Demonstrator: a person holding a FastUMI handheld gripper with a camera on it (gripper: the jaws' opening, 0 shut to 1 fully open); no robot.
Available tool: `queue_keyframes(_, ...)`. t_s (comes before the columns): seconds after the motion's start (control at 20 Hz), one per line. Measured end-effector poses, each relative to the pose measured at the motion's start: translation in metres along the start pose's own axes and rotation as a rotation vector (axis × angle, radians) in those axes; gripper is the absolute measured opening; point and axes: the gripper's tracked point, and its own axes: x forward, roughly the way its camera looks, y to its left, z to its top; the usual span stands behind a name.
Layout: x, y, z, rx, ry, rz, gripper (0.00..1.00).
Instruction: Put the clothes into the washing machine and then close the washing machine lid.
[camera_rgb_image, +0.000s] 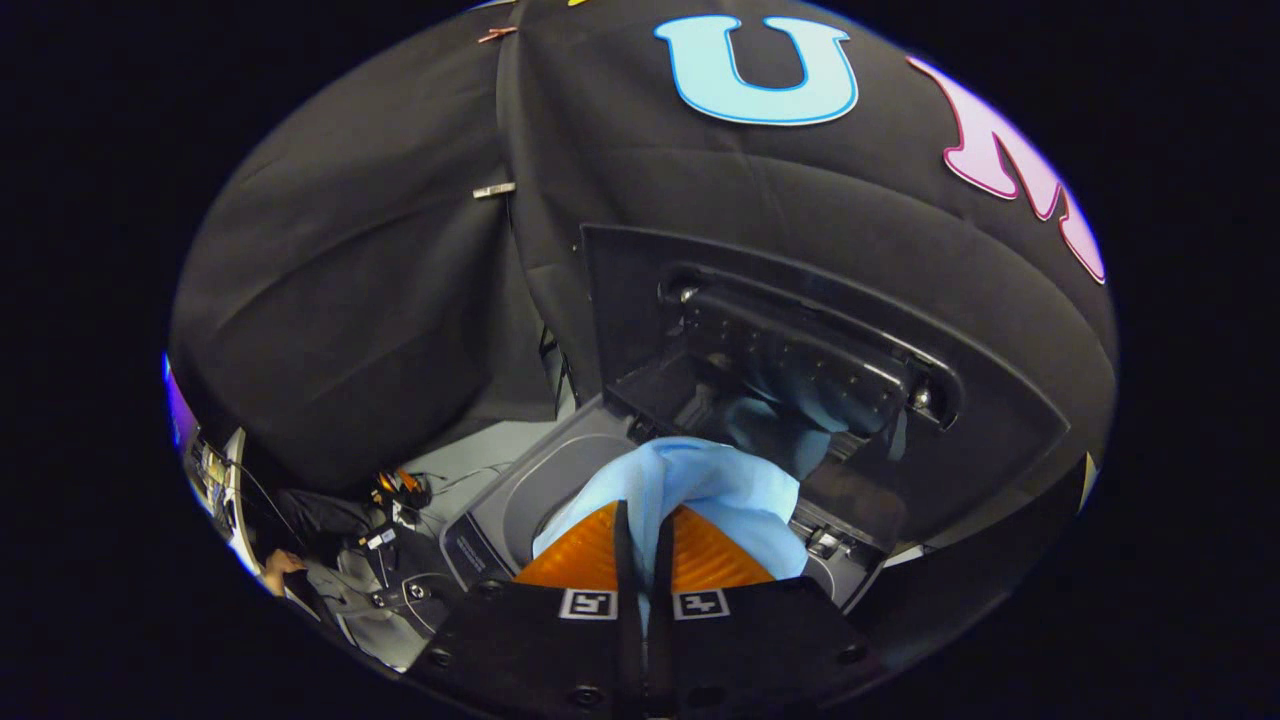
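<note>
My gripper (642, 530) is shut on a light blue garment (735, 485), which bunches up around and ahead of the two fingers. The cloth hangs over the opening of the top-loading washing machine (530, 485), whose grey rim shows to the left of the fingers. The dark lid (800, 350) stands raised upright beyond the garment, its glossy inner face mirroring the blue cloth. The drum under the garment is hidden.
The booth's black cloth wall rises behind and around the washer. On the grey floor to the left lie cables and an orange-and-black device (400, 487). A person's hand (280, 568) shows at the far lower left, beside more equipment.
</note>
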Motion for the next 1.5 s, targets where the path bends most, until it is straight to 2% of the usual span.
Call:
queue_keyframes(0.15, 0.001, 0.001, -0.006, 0.037, 0.025, 0.012, 0.08)
queue_keyframes(0.2, 0.0, 0.002, -0.006, 0.047, 0.028, 0.022, 0.15)
queue_keyframes(0.45, -0.009, 0.013, 0.008, -0.004, -0.04, 0.052, 1.0)
queue_keyframes(0.7, -0.013, 0.014, 0.021, 0.004, -0.089, 0.058, 1.0)
queue_keyframes(0.85, -0.024, 0.012, 0.047, 0.001, -0.191, 0.063, 1.0)
queue_keyframes(1.05, -0.049, 0.028, 0.082, -0.027, -0.352, 0.139, 1.0)
queue_keyframes(1.2, -0.064, 0.023, 0.107, -0.026, -0.478, 0.135, 1.0)
queue_keyframes(1.35, -0.076, 0.006, 0.131, -0.014, -0.6, 0.084, 1.0)
queue_keyframes(1.5, -0.083, -0.021, 0.15, 0.001, -0.7, -0.022, 0.99)
